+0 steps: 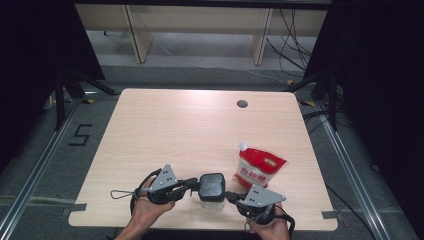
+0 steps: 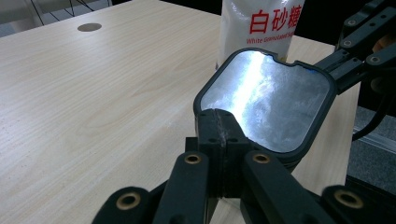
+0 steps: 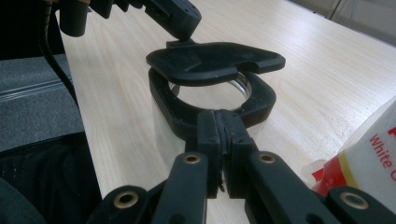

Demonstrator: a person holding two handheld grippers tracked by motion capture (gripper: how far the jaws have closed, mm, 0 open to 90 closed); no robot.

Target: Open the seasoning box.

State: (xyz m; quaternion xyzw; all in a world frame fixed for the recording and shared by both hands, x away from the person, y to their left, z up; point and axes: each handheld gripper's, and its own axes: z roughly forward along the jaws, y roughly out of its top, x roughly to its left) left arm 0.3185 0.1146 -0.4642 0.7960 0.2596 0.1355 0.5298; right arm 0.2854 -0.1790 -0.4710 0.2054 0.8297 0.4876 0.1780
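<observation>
A small clear jar [image 1: 210,202] with a black collar [image 3: 254,100] stands near the table's front edge. Its black lid [image 1: 212,184] has a glossy top [image 2: 266,102] and sits raised and tilted just above the collar. My left gripper [image 1: 196,184] comes in from the left, shut on the lid's edge tab [image 2: 219,126]. From the right, my right gripper [image 1: 229,196] is shut on the near side of the collar [image 3: 220,122]. In the right gripper view the lid [image 3: 215,60] hovers over the jar's mouth, with the left gripper's fingertips [image 3: 175,16] above it.
A red-and-white bag of sugar [image 1: 258,167] lies on the wooden table [image 1: 175,130] just right of and behind the jar, close to my right gripper. A round cable hole [image 1: 242,104] is at the far side. The table's front edge is right beneath both hands.
</observation>
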